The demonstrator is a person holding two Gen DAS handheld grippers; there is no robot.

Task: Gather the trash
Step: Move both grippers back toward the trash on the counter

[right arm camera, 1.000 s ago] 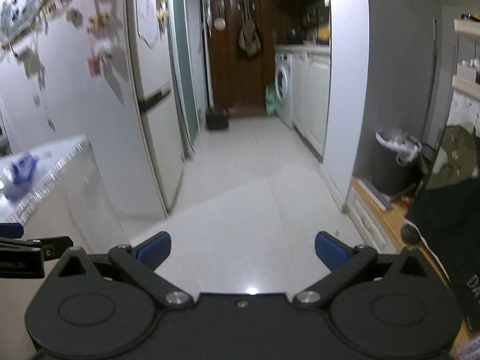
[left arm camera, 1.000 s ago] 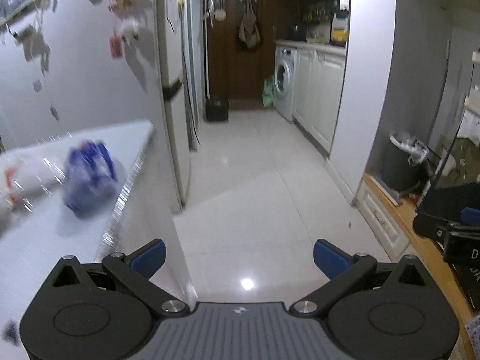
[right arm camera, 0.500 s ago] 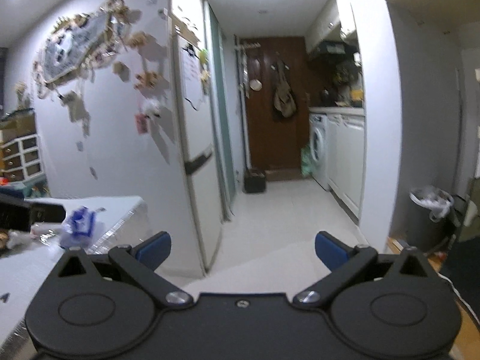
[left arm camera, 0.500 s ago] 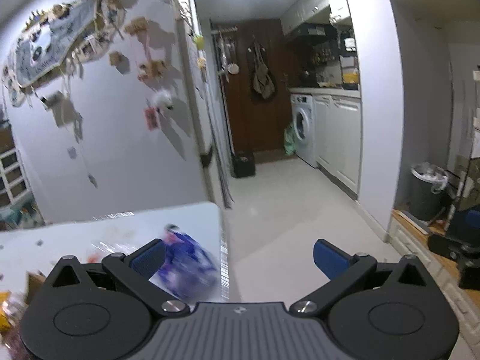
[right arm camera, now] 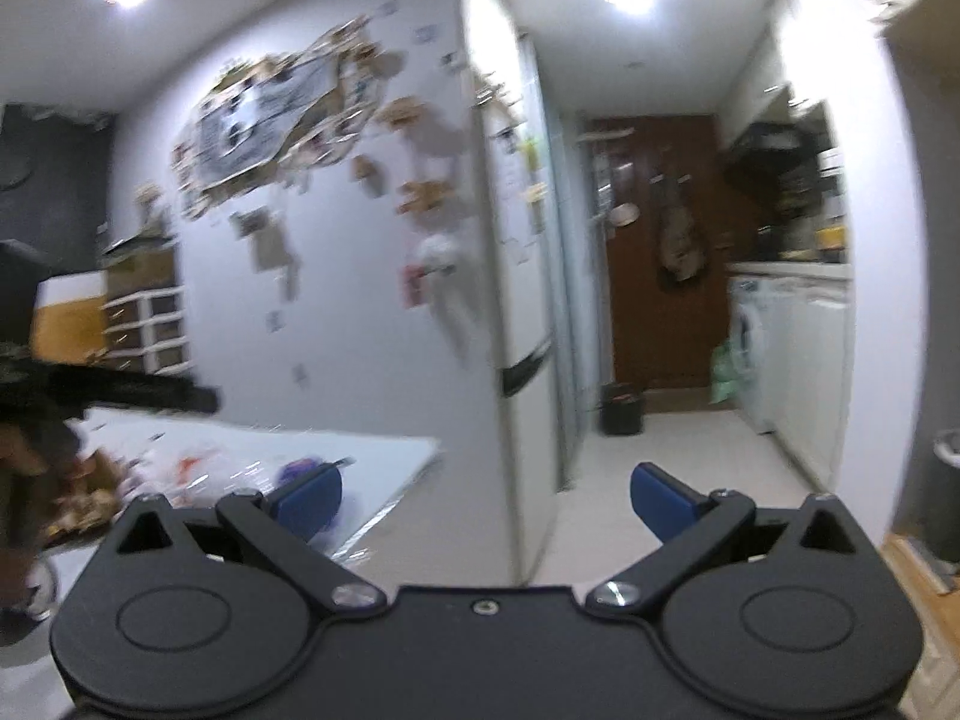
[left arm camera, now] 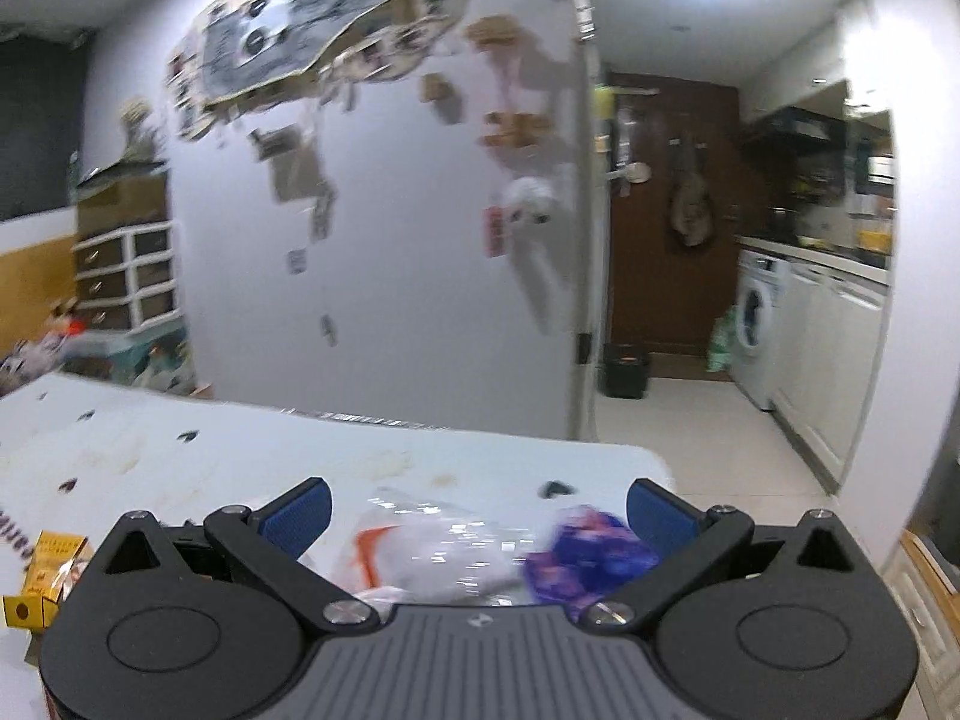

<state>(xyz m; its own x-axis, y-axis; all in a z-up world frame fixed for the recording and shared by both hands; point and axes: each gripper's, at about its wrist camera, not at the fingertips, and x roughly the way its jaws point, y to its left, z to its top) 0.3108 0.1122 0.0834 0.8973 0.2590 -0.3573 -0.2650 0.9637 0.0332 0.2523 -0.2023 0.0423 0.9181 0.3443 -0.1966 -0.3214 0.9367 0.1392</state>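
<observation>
A crumpled blue-purple wrapper lies on the white table near its right corner, beside a clear plastic bag with orange print. My left gripper hovers open just above and before both, nothing between its blue fingertips. From the right wrist view the same wrapper and clear plastic bag show blurred on the table, left of my right gripper, which is open and empty over the table corner. The left gripper's dark body juts in at the far left.
A yellow carton and brown scraps lie further left on the table. A fridge stands past the table's end. A tiled corridor leads to a washing machine. A grey bin stands at far right.
Both views have swung up and left from the floor towards the table. The blue wrapper and clear bag now sit between the left gripper's fingers in view. Both grippers stay open.
</observation>
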